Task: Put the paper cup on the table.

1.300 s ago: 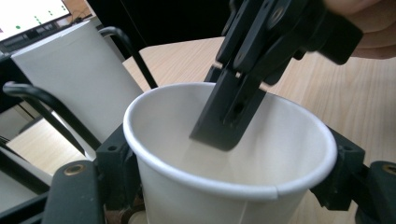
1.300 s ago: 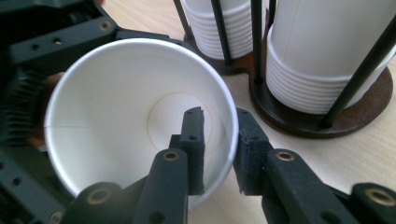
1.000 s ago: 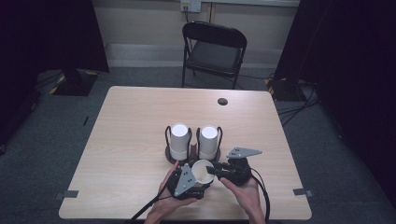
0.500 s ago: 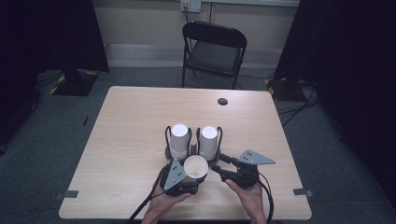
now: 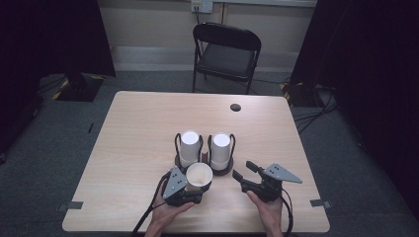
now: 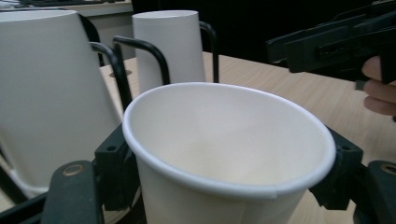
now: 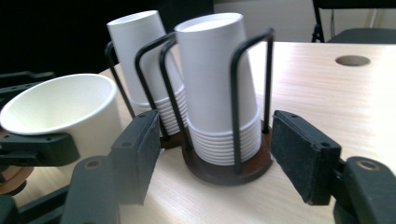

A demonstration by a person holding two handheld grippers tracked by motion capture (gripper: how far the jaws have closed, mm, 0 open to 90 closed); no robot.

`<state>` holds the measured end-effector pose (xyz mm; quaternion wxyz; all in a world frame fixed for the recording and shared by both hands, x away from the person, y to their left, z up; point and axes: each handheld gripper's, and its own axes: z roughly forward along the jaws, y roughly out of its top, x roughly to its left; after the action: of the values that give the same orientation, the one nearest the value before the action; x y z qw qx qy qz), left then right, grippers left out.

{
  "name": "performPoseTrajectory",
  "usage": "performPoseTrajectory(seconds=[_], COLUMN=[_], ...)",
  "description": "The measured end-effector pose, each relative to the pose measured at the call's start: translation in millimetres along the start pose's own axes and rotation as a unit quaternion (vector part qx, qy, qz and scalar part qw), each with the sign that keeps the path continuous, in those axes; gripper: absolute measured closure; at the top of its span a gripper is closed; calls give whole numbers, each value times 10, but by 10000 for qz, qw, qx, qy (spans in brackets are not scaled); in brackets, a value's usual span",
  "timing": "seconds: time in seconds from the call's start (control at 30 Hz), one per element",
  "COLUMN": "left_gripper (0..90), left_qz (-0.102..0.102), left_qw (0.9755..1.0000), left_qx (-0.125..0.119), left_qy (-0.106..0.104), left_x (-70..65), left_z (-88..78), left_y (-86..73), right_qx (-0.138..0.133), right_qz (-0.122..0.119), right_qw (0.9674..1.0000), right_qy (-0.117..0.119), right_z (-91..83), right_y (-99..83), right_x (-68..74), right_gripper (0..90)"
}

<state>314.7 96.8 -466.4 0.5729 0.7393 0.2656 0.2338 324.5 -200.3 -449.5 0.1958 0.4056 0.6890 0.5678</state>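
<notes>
An upright white paper cup [image 5: 199, 174] sits between the jaws of my left gripper [image 5: 197, 183], which is shut on its sides near the front of the table. In the left gripper view the cup's open mouth [image 6: 224, 140] is up close, with the left gripper [image 6: 229, 191] clamped around it below the rim. My right gripper [image 5: 244, 170] is to the right of the cup and apart from it. Its jaws have just been opening and nothing is between them. In the right gripper view the right gripper [image 7: 222, 154] faces a stack of upside-down cups [image 7: 217, 79], and the held cup [image 7: 60, 107] is at left.
Two black wire holders on round bases stand mid-table, each with a stack of upside-down cups [image 5: 189, 145] [image 5: 221, 147]. The wooden table [image 5: 133, 133] has a small round hole [image 5: 235, 107] at the back. A black folding chair [image 5: 225, 52] stands behind it.
The right gripper has pulled away to the right from the cup and its jaws have spread. The left gripper keeps the cup and has shifted slightly.
</notes>
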Motion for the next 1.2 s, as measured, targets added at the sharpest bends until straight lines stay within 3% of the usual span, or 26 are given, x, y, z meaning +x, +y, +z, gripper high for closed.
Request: performPoseTrajectory(seconds=[0.23, 0.4, 0.53, 0.67, 0.97, 1.1, 1.13, 1.2], left_gripper=[251, 252, 252, 250, 248, 248, 248, 248], left_qz=[-51, -98, -199, -236, -337, -406, -465, -468], left_qw=[9998, 9992, 9983, 9971, 9933, 9919, 9908, 9893], left_qx=[-106, -51, -139, -204, -323, -347, -369, -413], left_qy=[167, 378, 533, 690, 1058, 1157, 1217, 1317], left_x=[84, 198, 312, 411, 634, 734, 790, 840], left_z=[-128, -223, -315, -396, -487, -500, -512, -534], left_y=[-3, -32, -40, -25, -6, -8, 0, 15], right_qx=[-250, -629, -711, -632, -376, -438, -487, -507], right_qz=[46, 62, 77, 147, 68, 64, -17, -60], right_qw=[9991, 9955, 9936, 9932, 9911, 9883, 9863, 9866], right_qy=[-345, -706, -873, -969, -1277, -1462, -1575, -1551], right_z=[-41, -148, -163, -133, -89, -59, -32, -18], right_y=[-112, -142, -178, -243, -370, -410, -426, -433], right_x=[-76, -118, -169, -205, -212, -204, -192, -184], right_gripper=[284, 251, 225, 152, 154, 150, 140, 140])
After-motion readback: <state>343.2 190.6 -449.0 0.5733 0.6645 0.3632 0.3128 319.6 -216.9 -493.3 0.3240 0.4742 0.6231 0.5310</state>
